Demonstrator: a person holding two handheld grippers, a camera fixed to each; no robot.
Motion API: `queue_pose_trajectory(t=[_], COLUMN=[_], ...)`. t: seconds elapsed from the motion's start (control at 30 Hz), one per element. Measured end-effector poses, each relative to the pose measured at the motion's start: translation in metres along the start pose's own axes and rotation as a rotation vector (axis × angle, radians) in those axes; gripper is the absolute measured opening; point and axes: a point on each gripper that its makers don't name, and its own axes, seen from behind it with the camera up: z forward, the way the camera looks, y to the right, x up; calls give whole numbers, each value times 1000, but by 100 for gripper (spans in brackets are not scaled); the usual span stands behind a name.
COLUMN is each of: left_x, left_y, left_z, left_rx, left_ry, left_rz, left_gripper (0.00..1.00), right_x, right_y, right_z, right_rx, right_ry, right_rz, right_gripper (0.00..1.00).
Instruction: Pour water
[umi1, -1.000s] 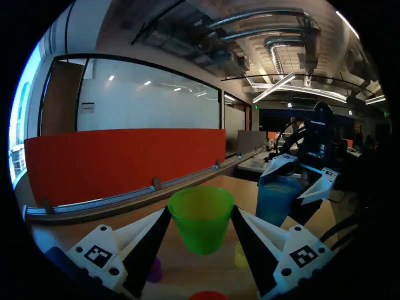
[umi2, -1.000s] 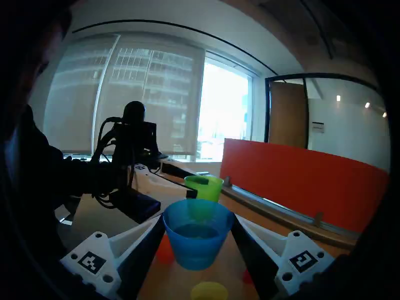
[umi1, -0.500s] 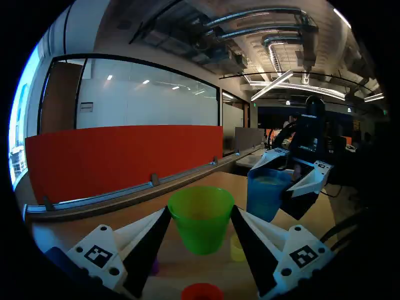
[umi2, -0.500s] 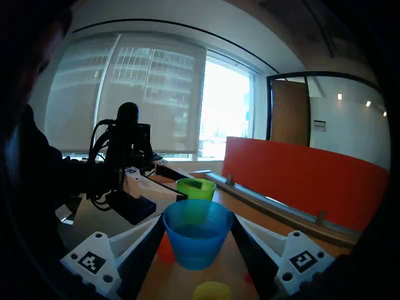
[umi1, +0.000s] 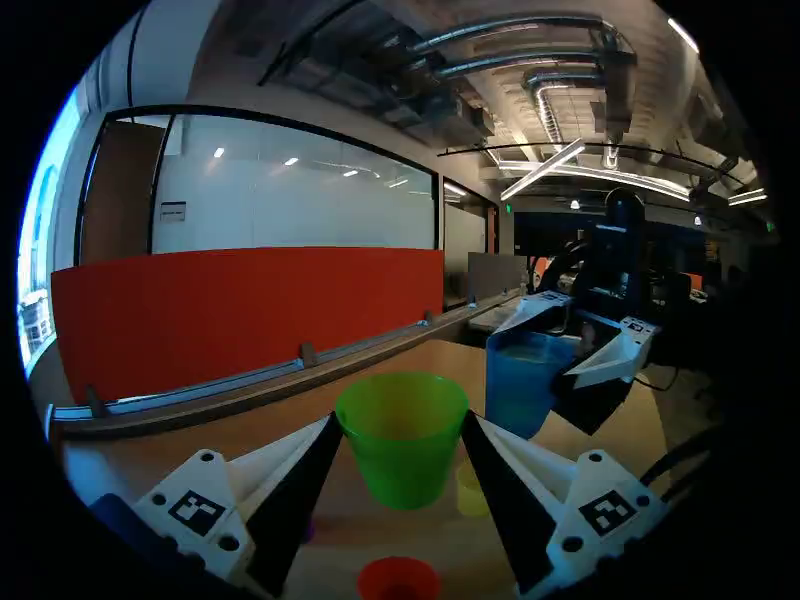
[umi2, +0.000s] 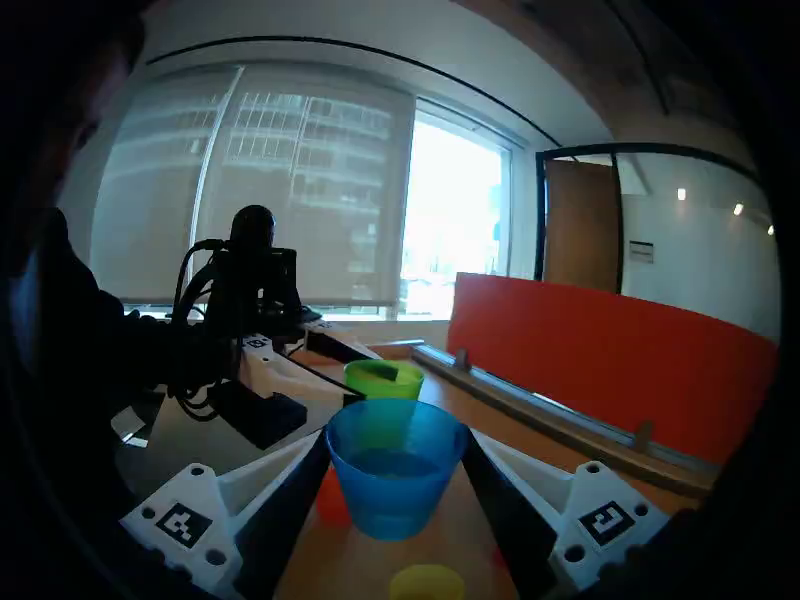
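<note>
Left gripper (umi1: 400, 418) grips green cup (umi1: 402, 455), right gripper (umi2: 397, 437) blue cup (umi2: 397, 495); red cup (umi1: 398, 578), yellow cup (umi1: 472, 490) beneath on table (umi1: 250, 440).

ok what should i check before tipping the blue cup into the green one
1. Grip: the right gripper has both fingers pressed on the blue cup: ok.
2. Load: water sits in the blue cup: ok.
3. Target: the green cup is upright between the left gripper fingers: ok.
4. Alignment: blue cup's rim over the green cup's mouth: not ok, it is beside it, apart.
5. Room inside the green cup: cannot tell.
</note>
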Motion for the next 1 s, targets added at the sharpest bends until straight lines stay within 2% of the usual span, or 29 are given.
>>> queue_pose_trajectory(t=[0.47, 1.0], left_x=[-11, -17], left_y=[7, 11], left_z=[-11, -26], left_rx=[0, 17], left_ry=[-17, -4], left_rz=[4, -12], left_gripper=[87, 87], right_x=[2, 6], right_y=[1, 6], right_z=[1, 5], right_rx=[8, 20], right_ry=[-23, -57], right_rz=[-41, -121], right_gripper=[92, 92])
